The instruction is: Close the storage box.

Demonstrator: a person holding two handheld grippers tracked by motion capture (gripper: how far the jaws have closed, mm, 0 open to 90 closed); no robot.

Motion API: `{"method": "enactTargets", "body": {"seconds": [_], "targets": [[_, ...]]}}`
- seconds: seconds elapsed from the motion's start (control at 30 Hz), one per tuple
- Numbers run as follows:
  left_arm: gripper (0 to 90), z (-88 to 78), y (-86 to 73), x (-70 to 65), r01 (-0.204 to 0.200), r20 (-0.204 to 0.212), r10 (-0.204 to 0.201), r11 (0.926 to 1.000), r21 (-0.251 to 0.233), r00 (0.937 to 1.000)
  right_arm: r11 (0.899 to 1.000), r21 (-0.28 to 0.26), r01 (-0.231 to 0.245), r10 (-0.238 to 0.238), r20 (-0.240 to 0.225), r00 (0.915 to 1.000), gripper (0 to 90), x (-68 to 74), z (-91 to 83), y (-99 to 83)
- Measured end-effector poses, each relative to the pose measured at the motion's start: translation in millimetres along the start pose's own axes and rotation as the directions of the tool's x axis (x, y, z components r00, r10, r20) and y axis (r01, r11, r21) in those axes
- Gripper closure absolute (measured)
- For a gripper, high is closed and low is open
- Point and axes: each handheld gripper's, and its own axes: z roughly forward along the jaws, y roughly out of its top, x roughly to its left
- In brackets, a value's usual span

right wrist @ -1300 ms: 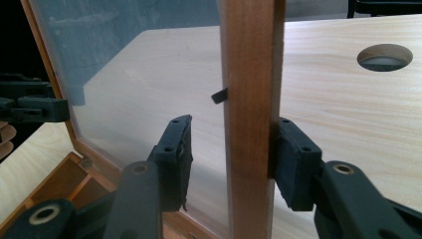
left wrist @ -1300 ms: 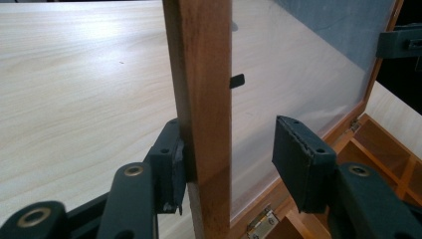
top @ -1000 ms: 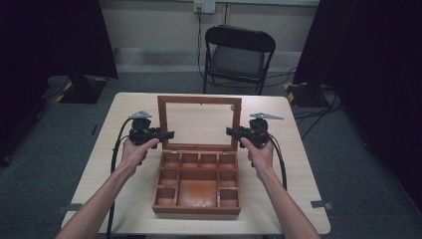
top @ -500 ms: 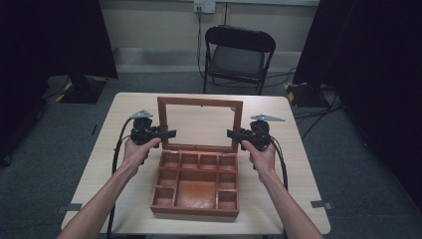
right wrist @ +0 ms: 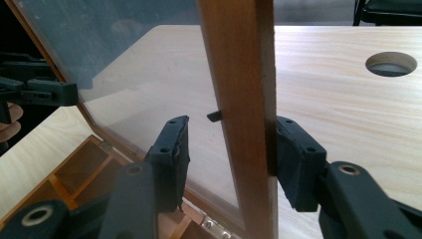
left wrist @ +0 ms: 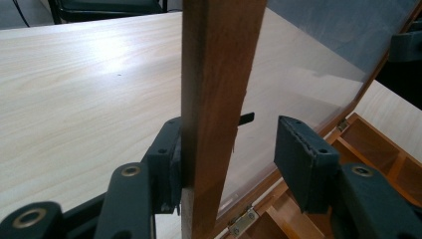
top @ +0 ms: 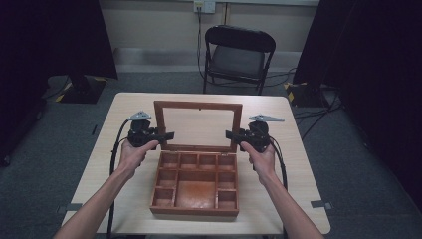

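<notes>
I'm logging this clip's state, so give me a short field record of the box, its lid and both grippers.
box: wooden compartment box, on the table
lid: glass-paned lid, hinged at the far edge, standing open and near upright
left gripper: astride the lid's left rail, one pad touching, the other apart
right gripper: astride the lid's right rail, one pad touching, the other apart
compartments: nothing seen inside
behind table: folding chair
</notes>
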Motion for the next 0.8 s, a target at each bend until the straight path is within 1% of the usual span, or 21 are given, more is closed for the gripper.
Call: {"method": "enactTargets", "body": {"seconds": [0.1, 0.17, 0.2, 0.23, 0.27, 0.33, 0.4, 0.43, 0.47, 0.5, 0.53, 0.57, 0.63, 0.7, 0.73, 0.8], "targets": [[47.6, -4.3, -1.3, -0.6, 0.002, 0.011, -0.002, 1.0000, -0.006, 0.9999, 1.000, 0.002, 0.002, -0.002, -0.013, 0.9999, 49.9, 1.9, -0.6, 0.3], [47.5, -7.2, -2.5, -1.2, -0.004, 0.008, 0.004, 1.0000, -0.004, 1.0000, 1.000, 0.003, 0.005, -0.005, -0.015, 0.9999, 49.3, 3.8, -1.1, 0.0], [47.4, -7.7, -3.5, -1.9, -0.001, 0.011, 0.001, 0.9999, -0.015, 0.9999, 1.000, 0.003, 0.005, -0.005, -0.015, 0.9999, 49.0, 4.8, -1.4, -0.2], [46.5, -8.9, -4.0, -2.0, -0.009, 0.013, 0.009, 0.9999, -0.010, 0.9999, 1.000, 0.003, 0.006, -0.006, -0.014, 0.9999, 48.6, 5.6, -1.8, -0.5], [45.9, -9.0, -4.4, -3.1, -0.004, 0.014, 0.004, 0.9999, -0.016, 0.9999, 1.000, 0.003, 0.008, -0.008, -0.012, 0.9999, 48.2, 6.5, -2.0, -0.9], [45.5, -10.5, -4.4, -4.7, -0.013, 0.012, 0.013, 0.9999, -0.009, 0.9998, 1.000, 0.011, 0.014, -0.014, -0.006, 0.9999, 47.3, 8.0, -2.7, -1.8], [45.6, -11.3, -5.1, -6.3, -0.015, 0.013, 0.016, 0.9998, -0.015, 0.9998, 1.000, 0.014, 0.017, -0.016, -0.008, 0.9998, 47.0, 8.7, -4.3, -2.8], [46.4, -12.8, -5.5, -6.2, -0.026, 0.007, 0.026, 0.9996, -0.009, 0.9996, 1.000, 0.015, 0.019, -0.019, -0.009, 0.9998, 46.9, 9.3, -5.1, -3.2], [46.8, -13.0, -6.4, -6.9, -0.014, 0.008, 0.014, 0.9997, -0.021, 0.9999, 1.000, 0.014, 0.020, -0.019, -0.009, 0.9998, 46.8, 10.0, -5.7, -3.7], [46.7, -13.3, -6.7, -7.3, -0.016, 0.009, 0.016, 0.9997, -0.021, 0.9998, 1.000, 0.011, 0.021, -0.021, -0.008, 0.9997, 46.6, 10.4, -6.2, -4.2], [46.7, -14.2, -6.5, -7.1, -0.028, 0.010, 0.028, 0.9995, -0.013, 0.9996, 1.000, 0.012, 0.019, -0.019, -0.010, 0.9998, 46.3, 10.8, -6.8, -4.6], [46.7, -14.7, -6.7, -8.1, -0.019, 0.013, 0.019, 0.9997, -0.018, 0.9997, 1.000, 0.012, 0.015, -0.015, -0.015, 0.9998, 46.0, 10.8, -7.4, -5.0], [46.3, -16.3, -6.8, -8.4, -0.026, 0.019, 0.027, 0.9996, -0.012, 0.9995, 1.000, 0.008, 0.003, -0.003, -0.031, 0.9995, 45.0, 10.3, -8.7, -5.9], [46.1, -17.4, -7.8, -9.8, -0.013, 0.023, 0.014, 0.9997, -0.019, 0.9996, 1.000, 0.004, -0.005, 0.005, -0.043, 0.9991, 44.3, 9.7, -9.9, -7.5], [45.8, -18.5, -8.5, -9.7, -0.021, 0.023, 0.022, 0.9997, -0.015, 0.9995, 1.000, 0.006, -0.004, 0.004, -0.045, 0.9990, 44.2, 10.1, -10.6, -7.9], [45.5, -19.4, -10.6, -10.9, -0.013, 0.019, 0.013, 0.9997, -0.020, 0.9997, 1.000, 0.010, 0.003, -0.003, -0.041, 0.9992, 43.8, 11.7, -12.1, -8.5]]}}
